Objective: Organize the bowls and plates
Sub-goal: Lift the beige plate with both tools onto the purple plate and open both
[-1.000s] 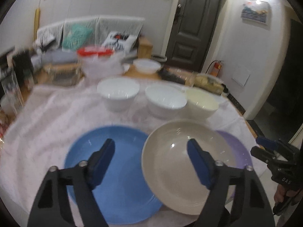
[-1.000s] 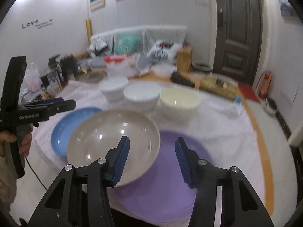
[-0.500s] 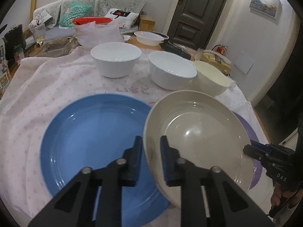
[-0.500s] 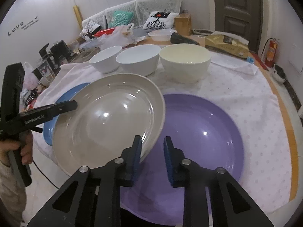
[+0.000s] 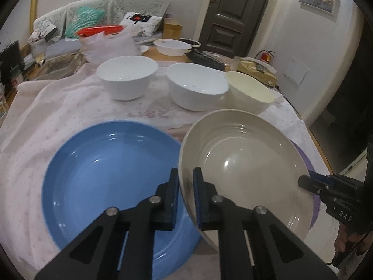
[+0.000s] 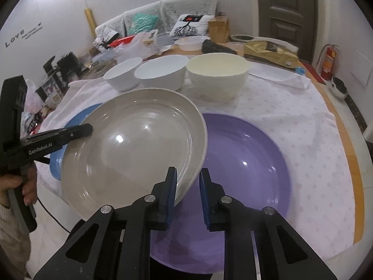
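A beige plate (image 5: 244, 170) (image 6: 135, 151) lies tilted across a blue plate (image 5: 112, 177) (image 6: 77, 119) and a purple plate (image 6: 244, 163) (image 5: 303, 156). My left gripper (image 5: 185, 177) is shut on its left rim, one pad inside and one outside. My right gripper (image 6: 187, 179) is shut on the opposite rim, over the purple plate. Each gripper shows in the other's view: the right gripper (image 5: 305, 183) at the plate's right edge, the left gripper (image 6: 86, 128) at its left edge. Behind stand two white bowls (image 5: 127, 79) (image 5: 195, 88) and a cream bowl (image 5: 249, 91) in a row.
A pale dotted cloth (image 5: 46, 107) covers the round table. At the back are a white dish (image 5: 172, 46), plastic bags with a red lid (image 5: 100, 30), a tan packet (image 5: 256, 70) and dark appliances (image 6: 67, 66). A sofa and a door stand beyond. A person's hand (image 6: 14, 186) holds the left gripper.
Both grippers came down and closer to the beige plate and went from open to shut on its opposite rims. The plates and bowls look larger in both views.
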The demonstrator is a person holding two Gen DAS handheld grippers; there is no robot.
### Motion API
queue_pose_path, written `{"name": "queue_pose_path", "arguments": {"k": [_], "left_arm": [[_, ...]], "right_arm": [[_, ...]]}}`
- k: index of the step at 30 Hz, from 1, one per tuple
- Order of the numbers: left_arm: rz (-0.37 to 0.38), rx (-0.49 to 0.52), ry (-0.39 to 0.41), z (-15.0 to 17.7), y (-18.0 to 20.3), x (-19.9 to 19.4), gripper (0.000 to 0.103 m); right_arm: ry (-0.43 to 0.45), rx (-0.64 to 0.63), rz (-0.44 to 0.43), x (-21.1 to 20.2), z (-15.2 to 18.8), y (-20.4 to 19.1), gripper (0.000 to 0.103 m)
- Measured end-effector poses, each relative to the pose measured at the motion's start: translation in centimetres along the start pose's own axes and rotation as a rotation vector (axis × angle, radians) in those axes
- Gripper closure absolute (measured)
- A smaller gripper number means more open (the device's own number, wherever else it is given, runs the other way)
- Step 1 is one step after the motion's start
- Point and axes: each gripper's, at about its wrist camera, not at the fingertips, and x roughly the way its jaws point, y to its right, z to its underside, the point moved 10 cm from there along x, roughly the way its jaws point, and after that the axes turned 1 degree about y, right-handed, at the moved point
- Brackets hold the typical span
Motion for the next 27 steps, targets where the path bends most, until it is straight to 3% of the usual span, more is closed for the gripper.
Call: {"name": "queue_pose_path", "arguments": {"k": [12,27], "left_arm": [[0.031,0.137,-0.052,0.3,6.3,2.3,0.093],[-0.035,0.287,-0.069,0.9,8.4,3.8,0.092]], "right_arm": [[0.002,0.061,0.092,-2.5,1.5,5.4,0.089],[-0.045,0.065,0.142,-2.0,2.9,6.7,0.086]]}}
